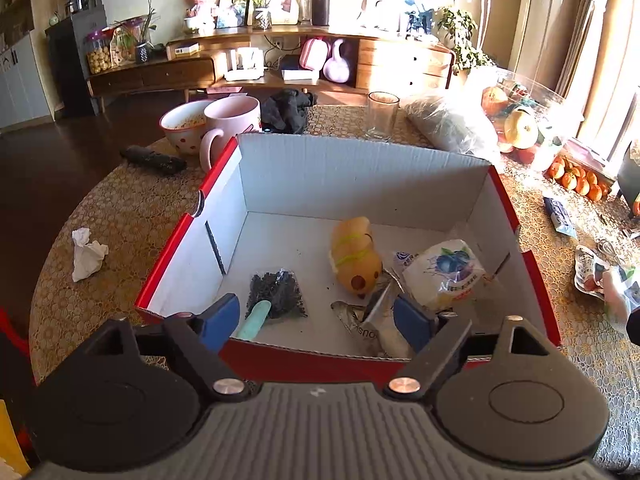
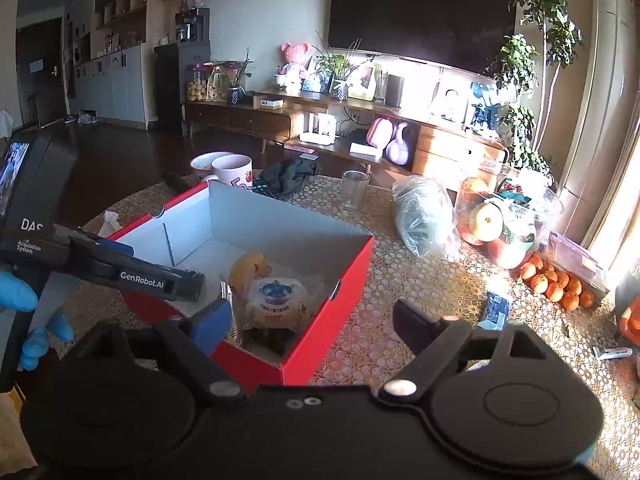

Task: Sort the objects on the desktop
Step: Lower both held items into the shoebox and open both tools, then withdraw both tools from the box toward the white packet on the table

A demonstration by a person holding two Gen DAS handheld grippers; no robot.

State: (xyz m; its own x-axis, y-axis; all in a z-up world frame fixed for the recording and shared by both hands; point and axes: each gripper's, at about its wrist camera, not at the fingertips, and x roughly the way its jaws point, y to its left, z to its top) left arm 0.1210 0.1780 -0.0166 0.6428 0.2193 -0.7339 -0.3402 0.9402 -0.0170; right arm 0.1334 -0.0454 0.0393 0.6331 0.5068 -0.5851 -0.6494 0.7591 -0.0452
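The desk (image 1: 132,208) carried a red box (image 1: 532,280) holding a bun pack (image 1: 444,272), a yellow toy (image 1: 354,256) and a black bag (image 1: 276,292). Left tongs (image 1: 316,320) hung released over the box's near rim; right tongs (image 2: 312,320) gaped, empty, beside the box.

A living room with a dark wood floor (image 2: 120,160). A long wooden TV cabinet (image 2: 248,118) runs along the far wall under a large dark TV (image 2: 420,16). Tall leafy plants (image 2: 532,60) stand by the curtain (image 1: 600,40), where strong sunlight enters. Grey cupboards (image 2: 116,84) line the left wall near a dark door (image 2: 40,72).
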